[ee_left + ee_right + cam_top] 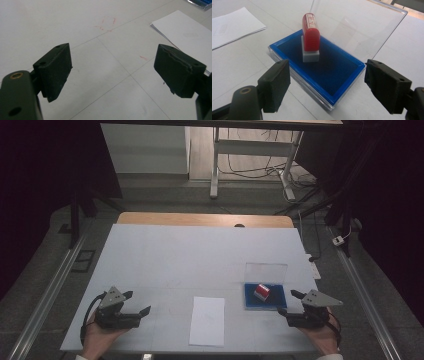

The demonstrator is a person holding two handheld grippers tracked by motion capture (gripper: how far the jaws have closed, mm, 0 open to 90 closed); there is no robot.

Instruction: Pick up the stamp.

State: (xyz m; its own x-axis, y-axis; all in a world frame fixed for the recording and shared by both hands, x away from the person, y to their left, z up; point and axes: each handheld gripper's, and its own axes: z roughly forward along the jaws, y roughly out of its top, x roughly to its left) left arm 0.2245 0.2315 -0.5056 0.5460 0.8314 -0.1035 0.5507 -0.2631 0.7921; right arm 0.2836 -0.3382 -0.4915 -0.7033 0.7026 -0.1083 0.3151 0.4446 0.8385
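A red stamp [311, 33] with a white base stands on the blue ink pad [329, 72] of a clear case whose lid [354, 27] is raised. In the high view the stamp [261, 291] sits in that case [250, 303] at the table's front right. My right gripper [288, 302] [325, 86] is open just in front of the case, with nothing between its fingers. At the front left my left gripper [137, 302] [112, 72] stands open over bare table. A white sheet of paper [207, 320] [185, 32] lies between the two grippers.
The white table top [200, 255] ends at a wooden strip [205, 219] at the back. Faint red marks [107, 22] show on the surface ahead of the left gripper. Desk legs and cables [260, 167] stand on the floor beyond. Rails run along both sides.
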